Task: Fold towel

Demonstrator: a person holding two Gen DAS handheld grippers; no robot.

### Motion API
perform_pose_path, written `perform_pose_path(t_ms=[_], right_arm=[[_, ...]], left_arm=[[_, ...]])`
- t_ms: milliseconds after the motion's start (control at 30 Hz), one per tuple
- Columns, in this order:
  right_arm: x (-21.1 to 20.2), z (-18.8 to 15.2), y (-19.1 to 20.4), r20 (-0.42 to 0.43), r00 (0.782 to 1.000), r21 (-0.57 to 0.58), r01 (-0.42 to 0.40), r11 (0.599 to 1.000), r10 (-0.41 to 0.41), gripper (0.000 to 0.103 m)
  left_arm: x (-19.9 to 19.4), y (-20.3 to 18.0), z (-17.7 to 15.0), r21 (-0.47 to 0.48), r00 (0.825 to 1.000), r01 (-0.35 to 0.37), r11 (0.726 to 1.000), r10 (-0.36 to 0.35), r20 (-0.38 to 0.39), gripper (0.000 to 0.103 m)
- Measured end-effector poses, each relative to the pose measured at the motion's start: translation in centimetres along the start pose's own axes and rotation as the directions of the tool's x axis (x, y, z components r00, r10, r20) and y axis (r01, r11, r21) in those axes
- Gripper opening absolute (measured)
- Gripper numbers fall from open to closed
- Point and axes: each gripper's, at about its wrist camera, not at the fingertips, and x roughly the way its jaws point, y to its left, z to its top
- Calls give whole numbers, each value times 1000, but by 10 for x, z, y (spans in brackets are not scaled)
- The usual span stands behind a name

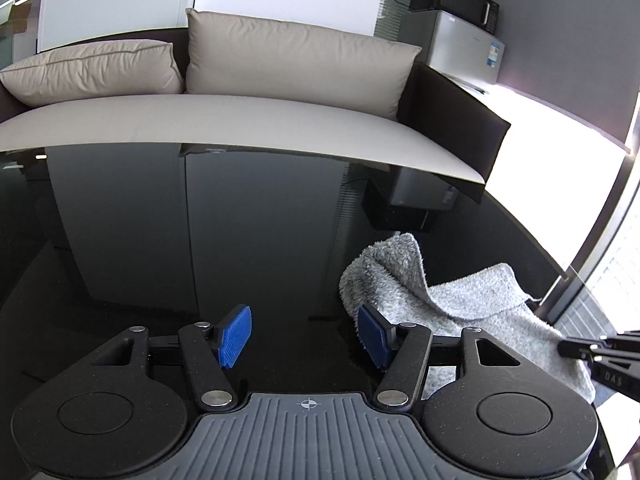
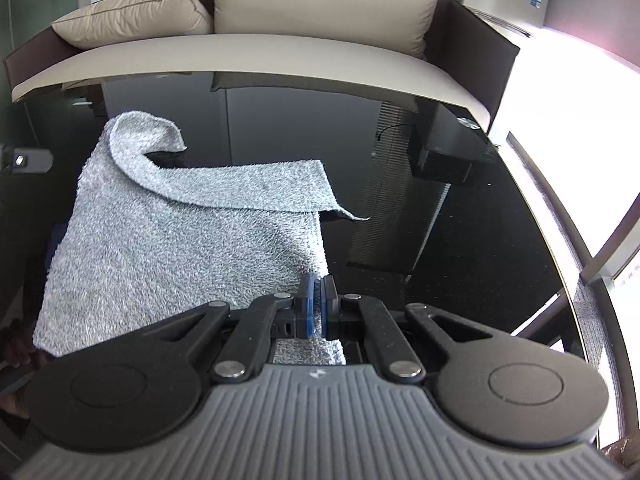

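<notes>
Lying on one black table (image 2: 460,240), one grey towel (image 2: 160,260), two cushions (image 2: 320,4).

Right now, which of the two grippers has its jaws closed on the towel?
The right gripper: its blue pads are pinched on the grey towel's near edge. The left gripper stands open over the black table.

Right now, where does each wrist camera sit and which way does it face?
Left wrist: on the left gripper, jaws open, facing over the black table to the sofa; grey towel at its right.
Right wrist: on the right gripper, shut on the towel's near edge, same heading.
Shared: towel, table, sofa; the right gripper's tip shows in the left view.
</notes>
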Motion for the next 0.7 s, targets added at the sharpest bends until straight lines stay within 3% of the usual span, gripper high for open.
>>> perform_pose_path(t_ms=[367, 700], right_arm=[[-5, -2, -21, 10, 1000, 102, 24, 994, -25, 3], [-4, -2, -24, -5, 1000, 171, -14, 985, 15, 3]], left_arm=[[6, -31, -28, 100, 993, 103, 990, -96, -70, 55], [-5, -55, -44, 169, 968, 242, 955, -226, -110, 54]])
